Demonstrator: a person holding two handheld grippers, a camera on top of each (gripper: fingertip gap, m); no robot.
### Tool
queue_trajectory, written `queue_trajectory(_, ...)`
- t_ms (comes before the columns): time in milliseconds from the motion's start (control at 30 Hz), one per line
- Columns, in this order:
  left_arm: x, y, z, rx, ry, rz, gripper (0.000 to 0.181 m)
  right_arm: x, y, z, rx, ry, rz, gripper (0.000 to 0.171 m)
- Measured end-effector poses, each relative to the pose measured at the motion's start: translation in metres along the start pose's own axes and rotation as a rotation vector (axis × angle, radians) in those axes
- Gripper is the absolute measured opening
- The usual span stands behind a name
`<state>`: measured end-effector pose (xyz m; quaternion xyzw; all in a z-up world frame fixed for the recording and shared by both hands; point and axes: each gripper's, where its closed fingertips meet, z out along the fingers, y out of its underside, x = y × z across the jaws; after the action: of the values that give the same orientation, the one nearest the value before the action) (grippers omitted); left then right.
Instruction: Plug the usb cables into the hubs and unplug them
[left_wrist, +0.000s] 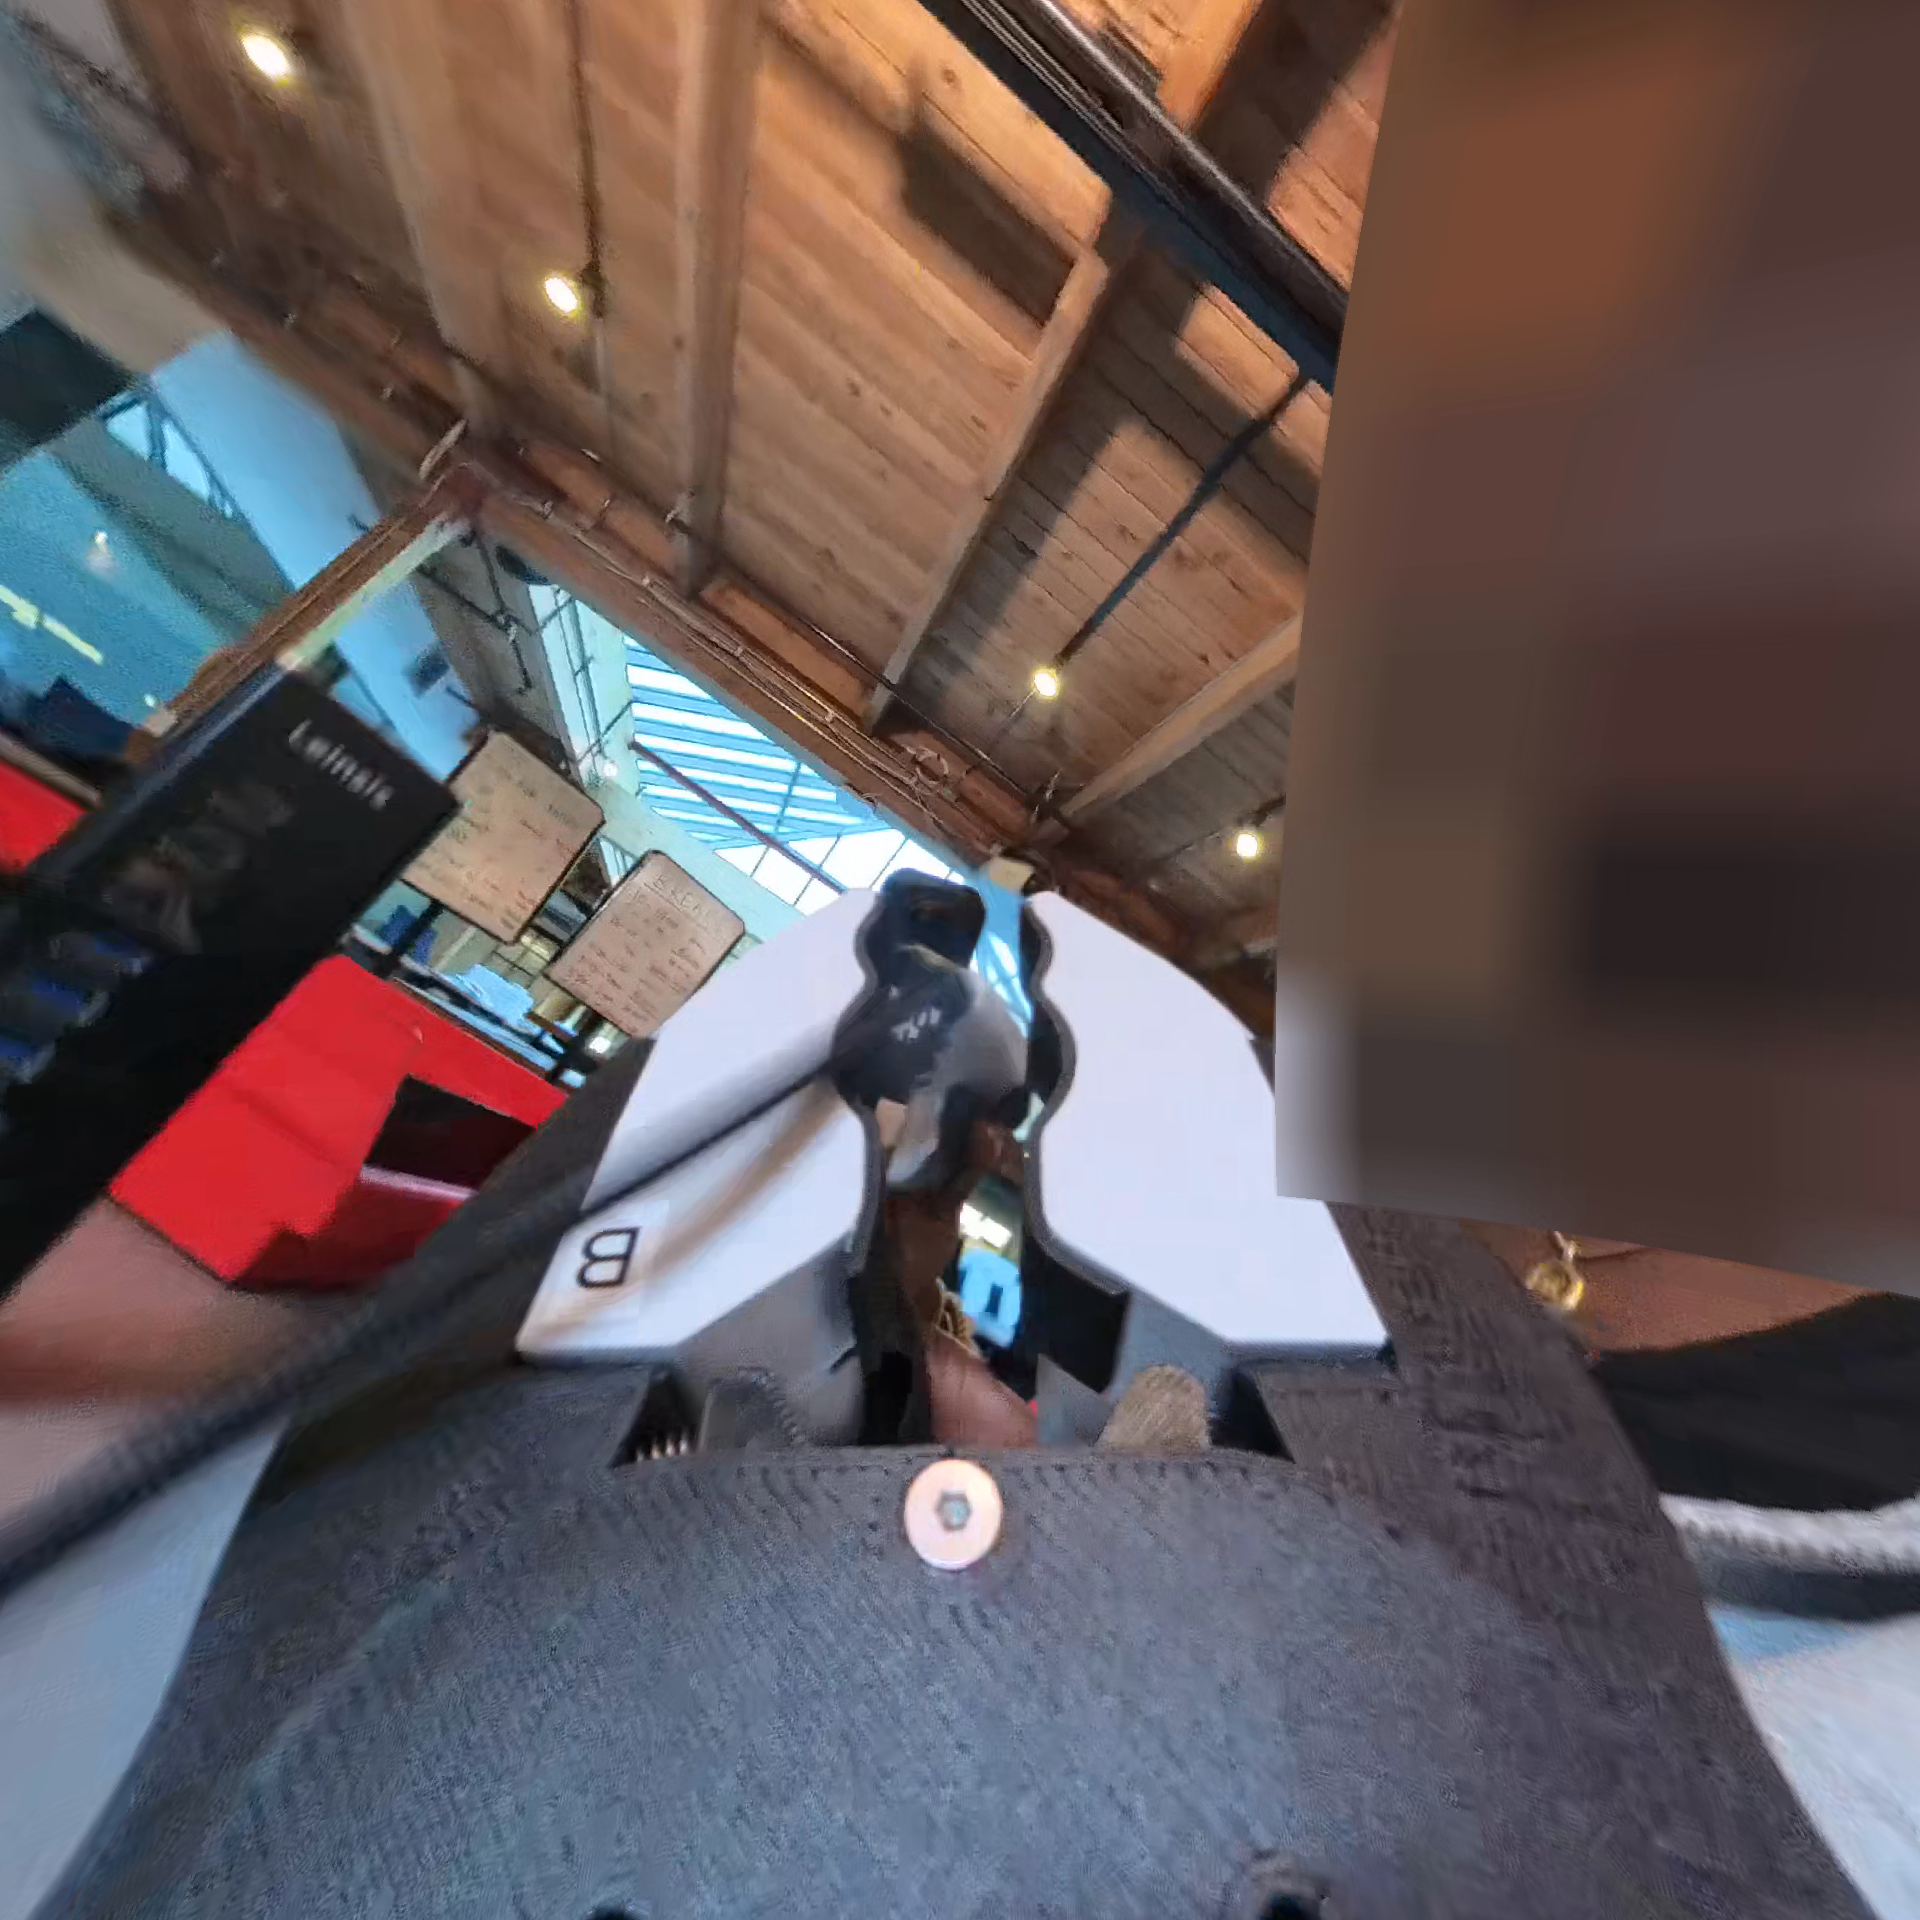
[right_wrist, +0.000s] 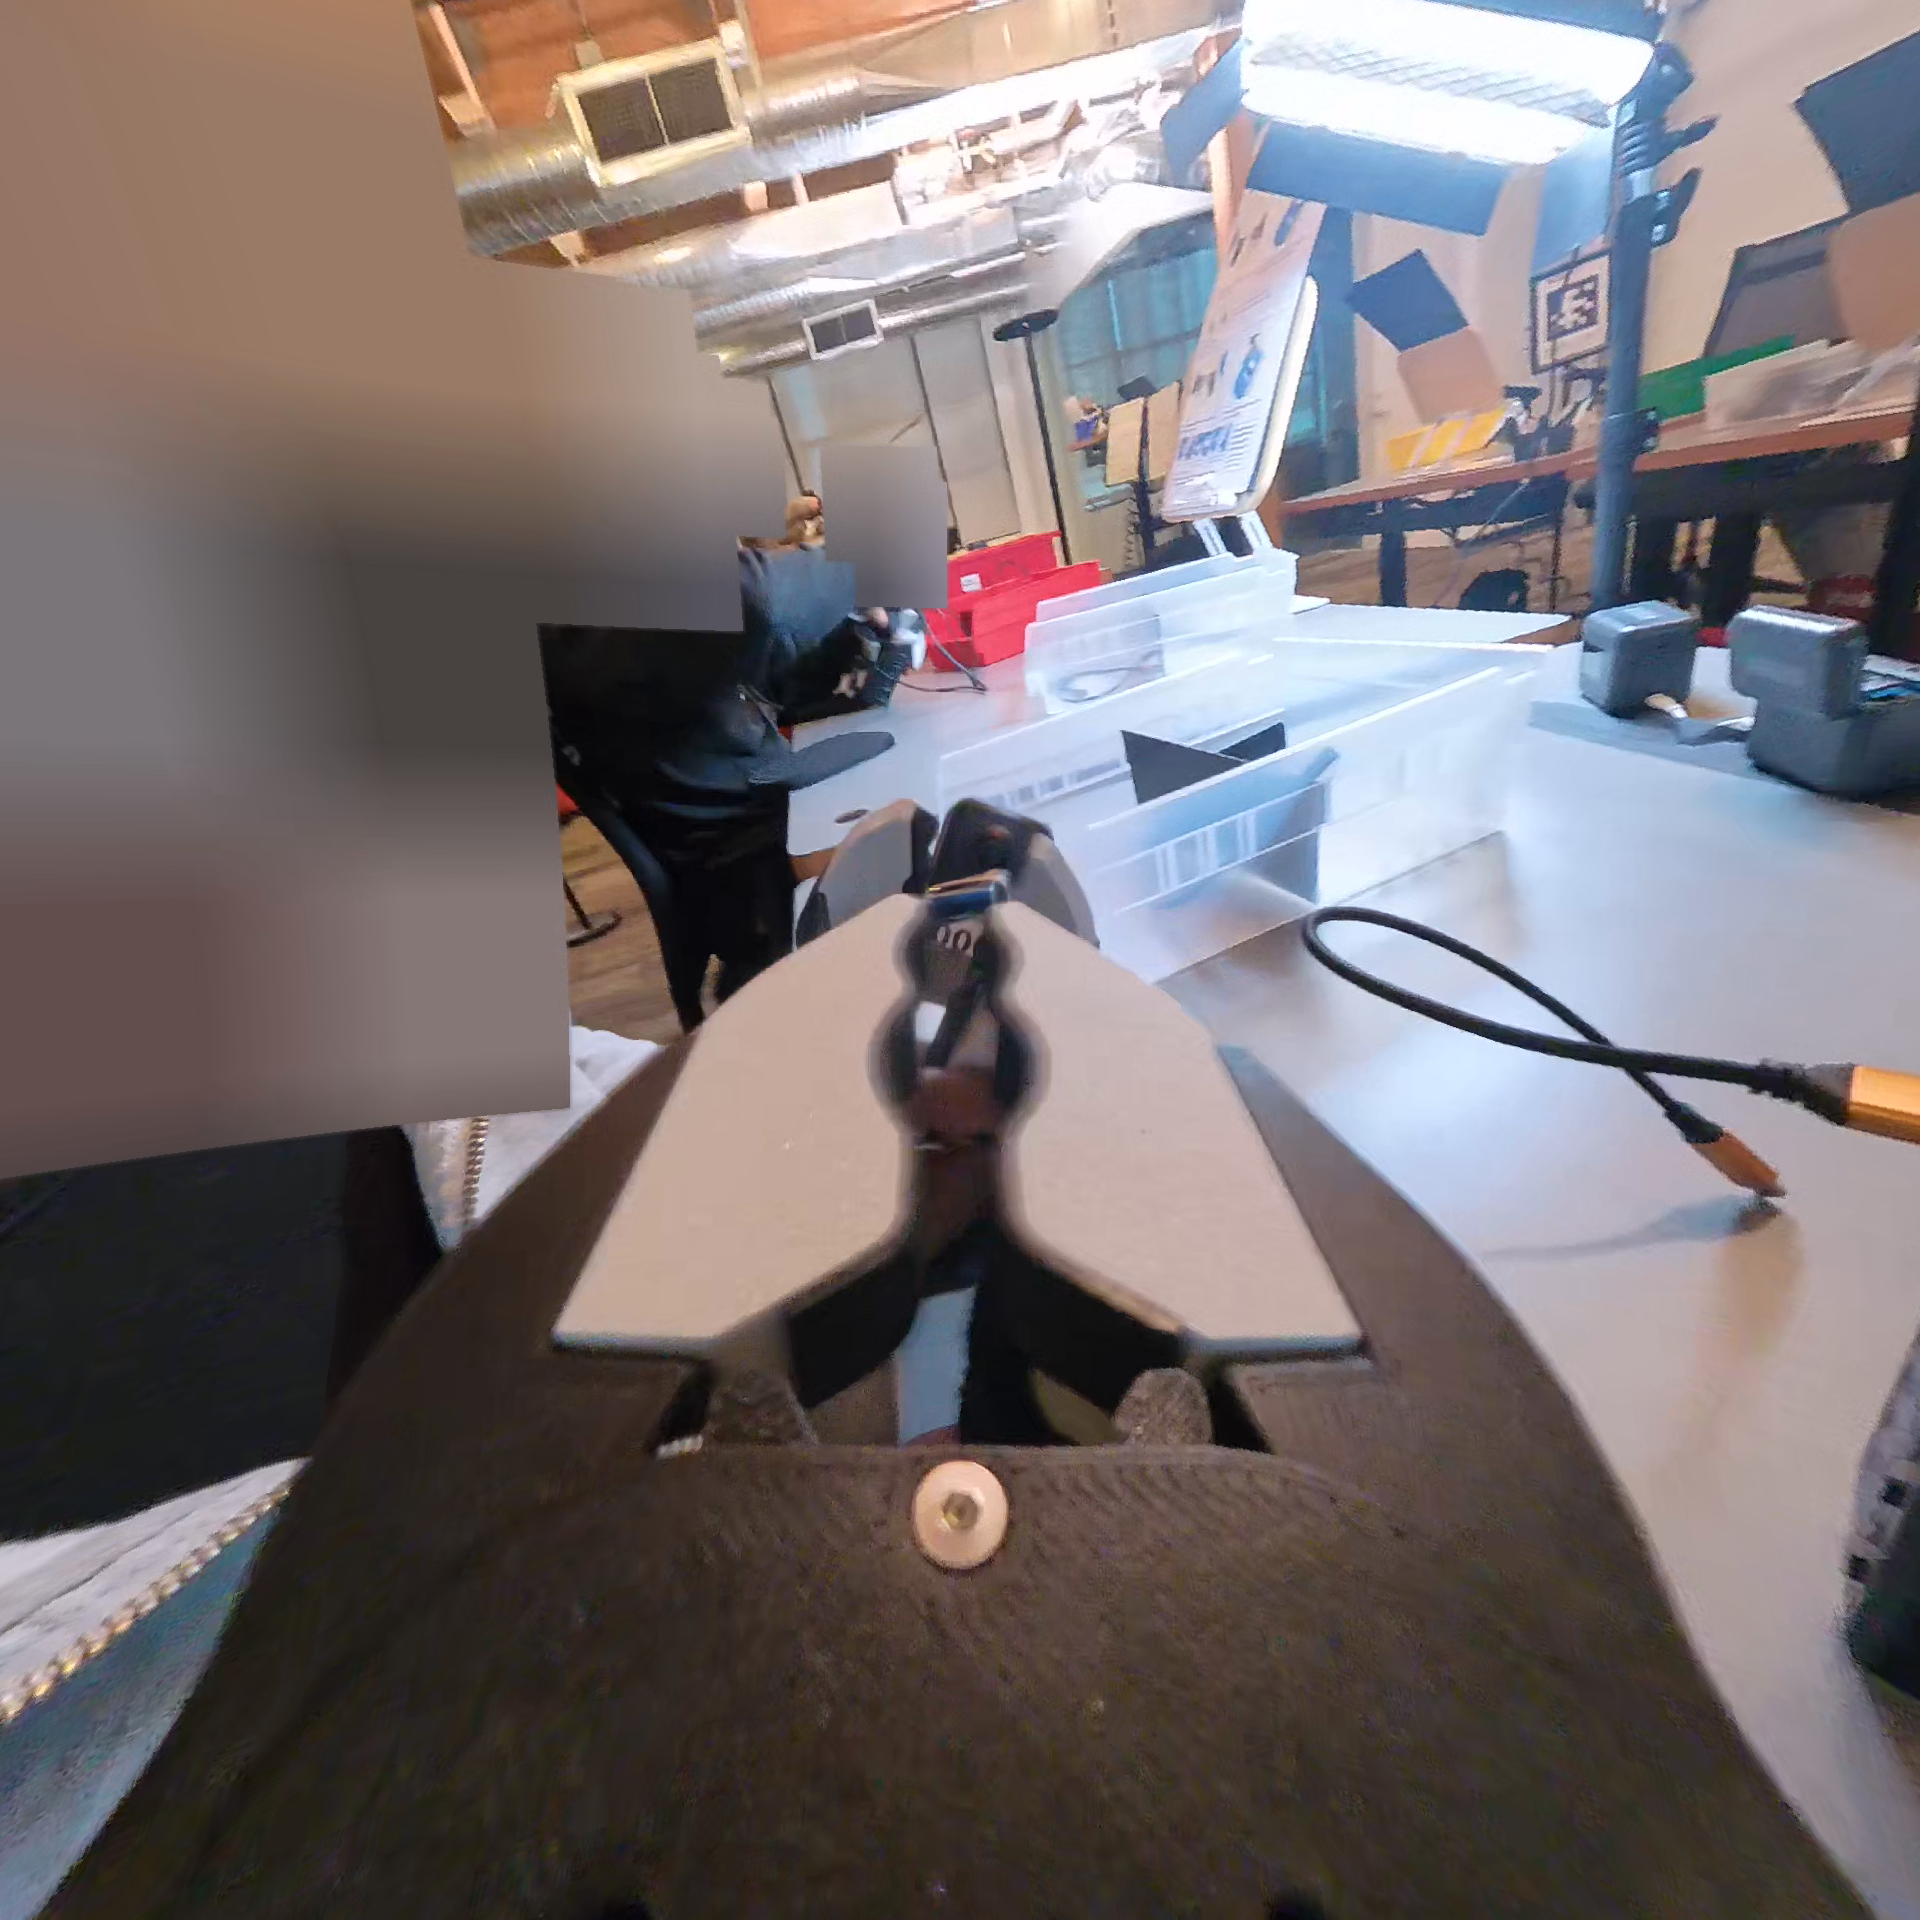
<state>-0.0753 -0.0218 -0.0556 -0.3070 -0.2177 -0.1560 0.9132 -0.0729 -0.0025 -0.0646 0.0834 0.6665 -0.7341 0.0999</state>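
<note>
A USB plug is being pinched in the clenched right gripper and a dark hub-like part in the clenched left gripper, both being held off the table; mating is likely being lined up, calling for port alignment.

Two tongs, two cables, two red bins.

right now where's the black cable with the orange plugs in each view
Left wrist view: not in it.
Right wrist view: the black cable lies loose on the white table, right of the jaws.
Shared landmark, probably: the red bins, left there, mid-background here.
</note>
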Motion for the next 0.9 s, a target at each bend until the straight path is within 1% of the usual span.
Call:
queue_trajectory(33, 0.004, -0.001, 0.0, -0.032, 0.004, 0.056, 0.02, -0.001, -0.002, -0.001, 0.028, -0.012, 0.021, 0.0)
queue_trajectory(100, 0.011, 0.003, 0.0, -0.106, 0.004, 0.154, 0.015, -0.002, -0.006, -0.002, 0.069, -0.046, 0.072, 0.0)
queue_trajectory(133, 0.011, 0.005, 0.0, -0.143, -0.011, 0.201, 0.003, -0.002, -0.007, -0.002, 0.081, -0.058, 0.088, 0.0)
queue_trajectory(167, 0.01, 0.005, 0.0, -0.157, -0.043, 0.244, 0.0, -0.003, -0.007, -0.002, 0.083, -0.066, 0.09, 0.0)
queue_trajectory(233, 0.004, 0.0, -0.001, -0.154, -0.106, 0.242, 0.001, -0.003, -0.001, -0.001, 0.061, -0.057, 0.042, 0.0)
queue_trajectory(267, -0.002, -0.003, -0.001, -0.148, -0.14, 0.216, 0.0, -0.004, 0.002, -0.001, 0.047, -0.047, -0.01, 0.007)
queue_trajectory(333, -0.012, -0.006, -0.003, -0.149, -0.21, 0.199, 0.0, -0.005, 0.009, 0.0, 0.008, -0.006, -0.161, 0.032)
queue_trajectory(367, -0.014, -0.005, -0.003, -0.154, -0.219, 0.203, 0.0, -0.005, 0.012, 0.001, -0.016, 0.033, -0.263, 0.04)
queue_trajectory(400, -0.012, -0.004, -0.002, -0.161, -0.212, 0.206, 0.0, -0.002, 0.014, 0.003, -0.032, 0.091, -0.368, 0.045)
queue_trajectory(433, -0.01, -0.004, -0.001, -0.16, -0.197, 0.201, 0.0, 0.001, 0.015, 0.004, -0.045, 0.15, -0.466, 0.046)
queue_trajectory(500, -0.006, -0.005, 0.001, -0.152, -0.173, 0.186, 0.001, 0.003, 0.016, 0.007, -0.054, 0.192, -0.565, 0.043)
queue_trajectory(600, -0.002, -0.004, 0.003, -0.161, -0.154, 0.195, 0.0, -0.007, 0.014, 0.012, -0.017, 0.14, -0.615, 0.036)
queue_trajectory(800, 0.009, -0.003, 0.008, -0.17, -0.103, 0.187, 0.0, -0.015, 0.013, 0.019, -0.044, 0.13, -0.924, 0.028)
queue_trajectory(867, 0.011, -0.002, 0.01, -0.177, -0.096, 0.184, 0.001, -0.014, 0.01, 0.02, -0.048, 0.144, -1.016, 0.01)
queue_trajectory(900, 0.012, -0.003, 0.011, -0.185, -0.095, 0.19, 0.001, -0.016, 0.008, 0.021, -0.053, 0.138, -1.062, 0.009)
